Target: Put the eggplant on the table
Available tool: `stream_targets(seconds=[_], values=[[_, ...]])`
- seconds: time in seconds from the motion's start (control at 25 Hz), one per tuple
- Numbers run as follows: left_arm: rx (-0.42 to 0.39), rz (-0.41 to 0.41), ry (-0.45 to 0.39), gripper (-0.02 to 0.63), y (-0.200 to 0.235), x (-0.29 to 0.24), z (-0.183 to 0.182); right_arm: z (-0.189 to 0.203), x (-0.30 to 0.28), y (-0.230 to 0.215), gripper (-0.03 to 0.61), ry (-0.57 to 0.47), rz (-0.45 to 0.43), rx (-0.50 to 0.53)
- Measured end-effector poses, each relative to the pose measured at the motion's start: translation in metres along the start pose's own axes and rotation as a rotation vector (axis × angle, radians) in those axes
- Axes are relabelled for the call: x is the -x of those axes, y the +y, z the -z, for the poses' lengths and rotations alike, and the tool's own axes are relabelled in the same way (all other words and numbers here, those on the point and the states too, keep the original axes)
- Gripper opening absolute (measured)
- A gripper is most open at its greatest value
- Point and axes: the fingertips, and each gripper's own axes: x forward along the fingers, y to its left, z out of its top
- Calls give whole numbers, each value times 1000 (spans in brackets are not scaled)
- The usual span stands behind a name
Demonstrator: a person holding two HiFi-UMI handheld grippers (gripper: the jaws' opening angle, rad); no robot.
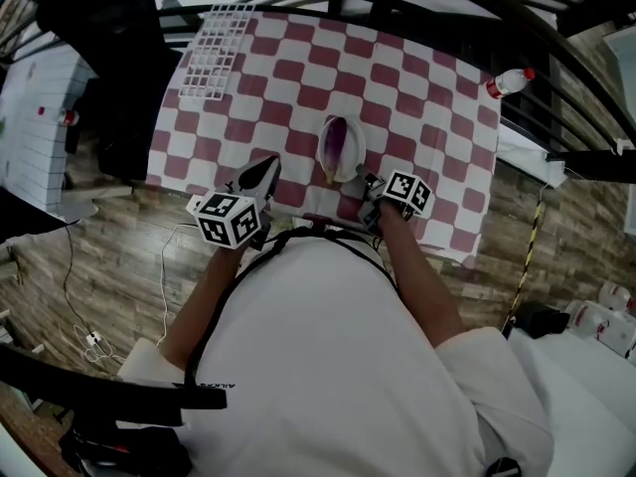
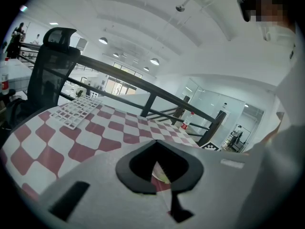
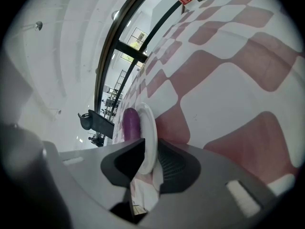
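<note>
The table (image 1: pixel 298 78) is carrying a red-and-white checked cloth (image 1: pixel 447 137), and a white plate (image 1: pixel 358 149) is sitting near the cloth's front edge, just ahead of the person. The eggplant (image 1: pixel 336 142) is lying lengthwise in that plate, so it is not resting on the table itself. The right gripper (image 1: pixel 366 182) is clamping the near rim of the plate. In the right gripper view its jaws (image 3: pixel 147 144) are pinching the white rim (image 3: pixel 149 132) between them, with the purple eggplant (image 3: pixel 130 124) showing just beyond on the plate's face. Whether the plate is resting flat on the cloth or is slightly raised cannot be told. The left gripper (image 1: pixel 266 170) is hovering just left of the plate, not touching it. Its jaws (image 2: pixel 155 147) are pressed together with nothing between them. A white grid rack (image 1: pixel 219 48) is lying at the cloth's far left corner, well apart from the plate. A bottle with a red cap (image 1: pixel 509 81) is standing off the far right edge, and a black chair (image 1: pixel 99 18) is standing beyond the rack.
</note>
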Motion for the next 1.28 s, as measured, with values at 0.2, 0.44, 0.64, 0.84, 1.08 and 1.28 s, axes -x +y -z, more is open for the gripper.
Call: stream_targets(seconds=[0.2,0.44,0.64,0.84,1.08,1.28], values=[[-15,37,8,0,-10,-12,-3,-9,13,-1,76,-40,-16,-7],[-38,77,19,0,-22,-23,-5,-13,30,3,17,-78,-39,17],[-52,107,29,0,-32,-31,-5,-18,47,14,6,-118,-71,45],[-65,137,35,0,-41,-39,-5,-23,69,26,6,-165,-109,74],[-73,161,33,0,-53,-45,-8,-33,98,43,6,-225,-154,137],[-75,185,21,0,-66,-47,-15,-41,128,69,6,-287,-174,256]])
